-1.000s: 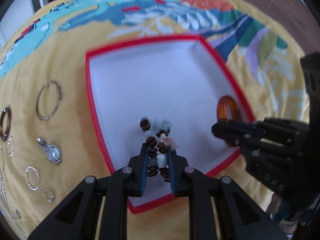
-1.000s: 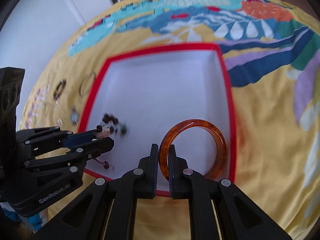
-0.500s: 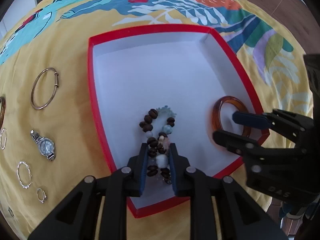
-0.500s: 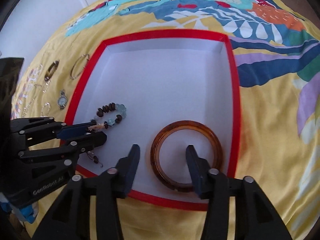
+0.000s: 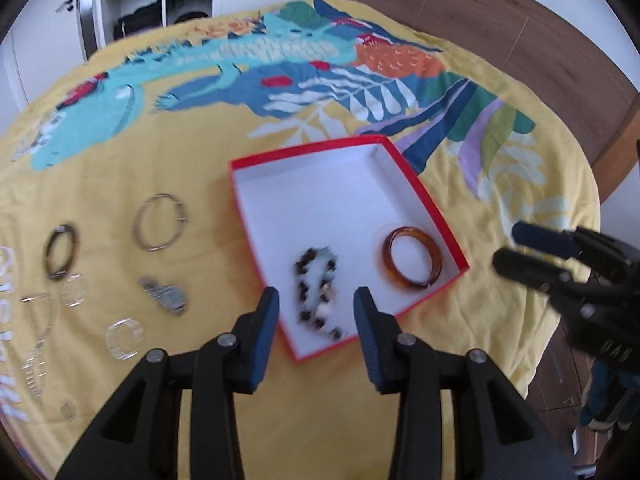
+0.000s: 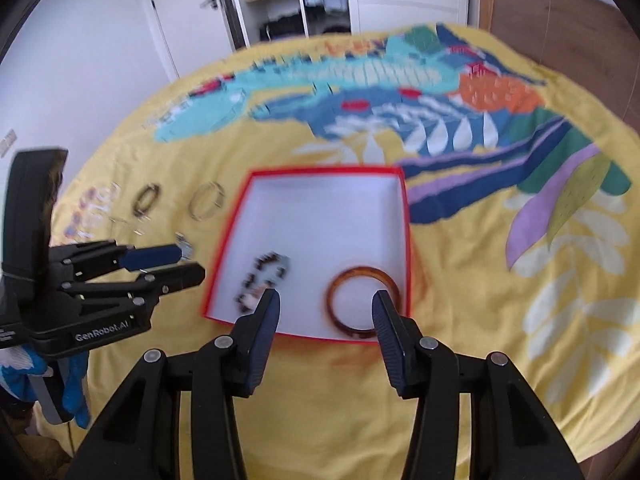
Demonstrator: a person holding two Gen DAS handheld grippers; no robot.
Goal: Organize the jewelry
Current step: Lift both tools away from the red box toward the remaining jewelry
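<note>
Shallow red-rimmed white cardboard box [image 5: 424, 200] holding brown-and-pale beaded bracelet [image 5: 318, 300] and amber plastic bangle [image 5: 414, 258], left tongs [image 5: 316, 318] just spread apart, right tongs [image 6: 325, 312] parted, both empty above box

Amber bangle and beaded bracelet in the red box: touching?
Apart. The left wrist view shows bare white floor between the amber bangle and beaded bracelet in the red box.

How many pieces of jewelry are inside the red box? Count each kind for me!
Beaded bracelet: 1
Amber bangle: 1
Total inside the red box: 2
</note>
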